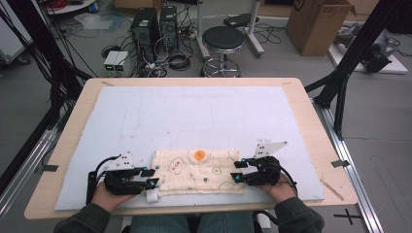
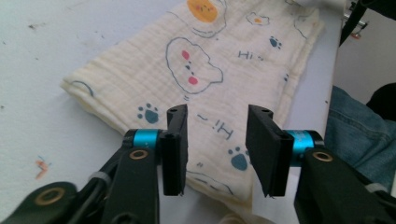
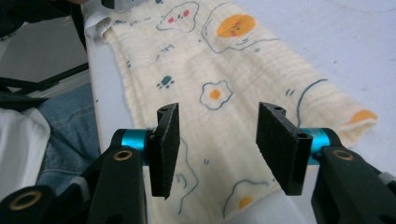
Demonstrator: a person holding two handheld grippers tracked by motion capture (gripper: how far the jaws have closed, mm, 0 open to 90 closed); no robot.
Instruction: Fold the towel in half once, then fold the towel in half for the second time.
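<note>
A folded cream cloth [image 1: 199,172] printed with eggs, clouds and paw marks lies flat near the front edge of the white board [image 1: 194,111]. My left gripper [image 1: 151,177] sits at the cloth's left end, held in a hand. In the left gripper view its jaws [image 2: 217,144] stand open above the cloth [image 2: 205,79], nothing pinched between the pads. My right gripper [image 1: 237,171] sits at the cloth's right end. Its jaws [image 3: 218,144] are likewise open over the cloth [image 3: 224,79], apart from the fabric. A small white tag [image 1: 153,195] sticks out at the cloth's front left corner.
The board covers a wooden table [image 1: 311,126]. Beyond the far edge stand a black stool [image 1: 222,41], computer towers [image 1: 145,29] with cables, and a cardboard box [image 1: 318,24]. Black frame posts [image 1: 350,63] rise at the right. The person's jeans [image 2: 355,130] lie just past the front edge.
</note>
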